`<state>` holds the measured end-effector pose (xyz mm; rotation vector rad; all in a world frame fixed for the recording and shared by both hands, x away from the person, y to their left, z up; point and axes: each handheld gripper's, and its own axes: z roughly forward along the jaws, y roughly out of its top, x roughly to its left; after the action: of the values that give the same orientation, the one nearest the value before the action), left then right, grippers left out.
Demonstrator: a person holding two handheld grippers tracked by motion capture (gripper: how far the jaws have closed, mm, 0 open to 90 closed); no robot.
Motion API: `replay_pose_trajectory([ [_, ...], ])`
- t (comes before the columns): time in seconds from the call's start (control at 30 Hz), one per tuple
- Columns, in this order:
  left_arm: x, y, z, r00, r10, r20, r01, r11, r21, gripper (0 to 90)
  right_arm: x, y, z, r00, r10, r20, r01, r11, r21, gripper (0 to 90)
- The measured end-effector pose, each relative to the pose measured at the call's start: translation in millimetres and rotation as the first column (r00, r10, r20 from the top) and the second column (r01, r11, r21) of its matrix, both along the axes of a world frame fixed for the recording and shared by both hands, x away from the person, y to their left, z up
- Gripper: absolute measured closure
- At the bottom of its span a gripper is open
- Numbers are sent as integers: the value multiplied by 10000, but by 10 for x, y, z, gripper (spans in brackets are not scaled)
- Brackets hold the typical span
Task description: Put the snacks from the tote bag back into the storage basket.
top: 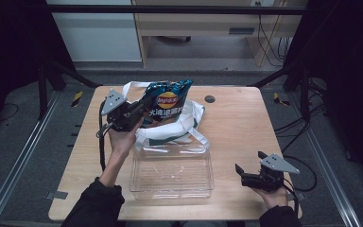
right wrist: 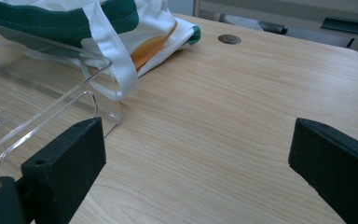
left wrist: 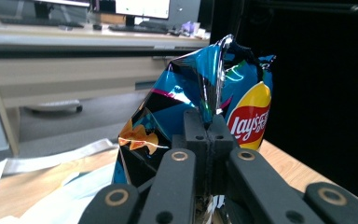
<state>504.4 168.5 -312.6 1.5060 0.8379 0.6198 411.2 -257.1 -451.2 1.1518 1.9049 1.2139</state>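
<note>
Crisps bag [left wrist: 200,107] pinched in left gripper [left wrist: 208,126] — lower part hidden; right gripper [right wrist: 196,154] gapes, holding nothing.

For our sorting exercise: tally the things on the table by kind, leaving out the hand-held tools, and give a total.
Crisp bag: 1
Cloth tote bag: 1
Clear plastic tray: 1
Total: 3
</note>
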Motion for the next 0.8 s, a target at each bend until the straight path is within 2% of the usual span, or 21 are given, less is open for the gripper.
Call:
replay_pose_trajectory([
  [0.1, -61, -13, 65, 9997, -218, 120, 218, 9998, 28, 900, -3, 2, 1, 10000, -11, -10, 11, 10000, 18, 42],
  [0.33, -180, -10, 153, 9986, -369, 365, 367, 9993, 67, 900, -8, 3, 3, 10000, -24, -7, 24, 10000, 27, 42],
  [0.63, -407, 98, 208, 9969, -495, 611, 506, 9986, -169, 900, -15, 0, 6, 10000, -54, -2, 54, 10000, 35, 42],
  [0.8, -558, 122, 200, 9949, -615, 800, 628, 9979, -140, 900, -15, 2, 4, 10000, -64, -6, 64, 10000, 45, 42],
])
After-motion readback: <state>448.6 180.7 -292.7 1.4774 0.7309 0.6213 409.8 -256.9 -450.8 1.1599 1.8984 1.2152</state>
